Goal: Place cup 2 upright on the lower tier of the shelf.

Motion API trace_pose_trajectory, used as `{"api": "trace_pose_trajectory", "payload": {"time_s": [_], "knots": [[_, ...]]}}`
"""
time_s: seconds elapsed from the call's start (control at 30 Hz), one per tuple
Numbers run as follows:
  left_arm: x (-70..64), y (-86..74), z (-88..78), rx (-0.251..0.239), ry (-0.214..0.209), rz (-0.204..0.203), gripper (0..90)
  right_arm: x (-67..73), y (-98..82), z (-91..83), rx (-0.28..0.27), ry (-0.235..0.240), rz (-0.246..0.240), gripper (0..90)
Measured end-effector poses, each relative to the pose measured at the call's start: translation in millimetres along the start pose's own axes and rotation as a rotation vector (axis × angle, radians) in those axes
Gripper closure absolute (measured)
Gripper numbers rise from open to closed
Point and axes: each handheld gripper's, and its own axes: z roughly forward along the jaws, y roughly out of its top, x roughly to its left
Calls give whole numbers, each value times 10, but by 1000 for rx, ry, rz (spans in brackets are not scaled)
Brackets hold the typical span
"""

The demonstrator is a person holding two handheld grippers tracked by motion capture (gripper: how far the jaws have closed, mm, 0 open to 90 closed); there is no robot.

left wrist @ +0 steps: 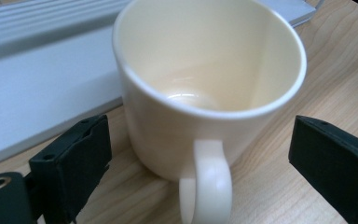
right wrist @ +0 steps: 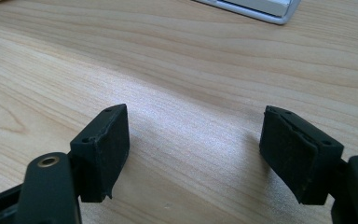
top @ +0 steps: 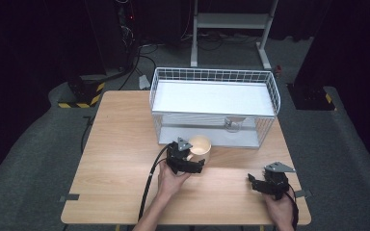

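Black jaws of the left gripper (left wrist: 198, 154) spread wide on either side of a cream mug (left wrist: 205, 88), neither pad touching it, handle turned straight back toward the camera between them. Upright and empty, standing on the wooden table (left wrist: 335, 70) just in front of the white wire basket (top: 214, 103). Seen from the high view, left gripper (top: 189, 156) right up against the near side of the mug (top: 201, 147), held in the person's left hand (top: 171, 180).

Right gripper (right wrist: 193, 154) likewise parted, clamped on nothing, hovering low over bare tabletop; in the high view parked near the table's front right corner (top: 262, 185), well apart from the mug.

Farther out: basket raised on a wire frame, white tray on top, a clear glass-like item (top: 233, 124) on the lower level, too small to tell more. Beyond, dark floor, cables and a metal stand.

Judged step: approach finished, grasp not yet made. Next move likely calls for closing the left jaws squarely on the mug body, or shifting sideways to avoid pinching the handle alone; a firm, level grip needed before any lift, since a smooth glazed wall may slip or tip.
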Motion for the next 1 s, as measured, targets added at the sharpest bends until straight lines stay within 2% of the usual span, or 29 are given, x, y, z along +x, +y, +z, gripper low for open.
{"api": "trace_pose_trajectory", "payload": {"time_s": [0.13,0.4,0.47,0.53,0.7,1.0], "knots": [[-7,46,33,-8,6,-3,60,1,0,0,0,-1,1,243],[-34,138,99,-1,17,20,56,1,0,0,1,-1,2,244],[-46,151,115,-13,17,9,56,0,0,1,0,-1,0,243],[-45,157,132,-15,25,18,56,0,0,0,0,-1,0,244],[-52,154,188,-15,24,5,58,0,0,0,0,-1,0,243],[-65,162,241,-27,59,29,78,0,0,0,0,0,0,243]]}}
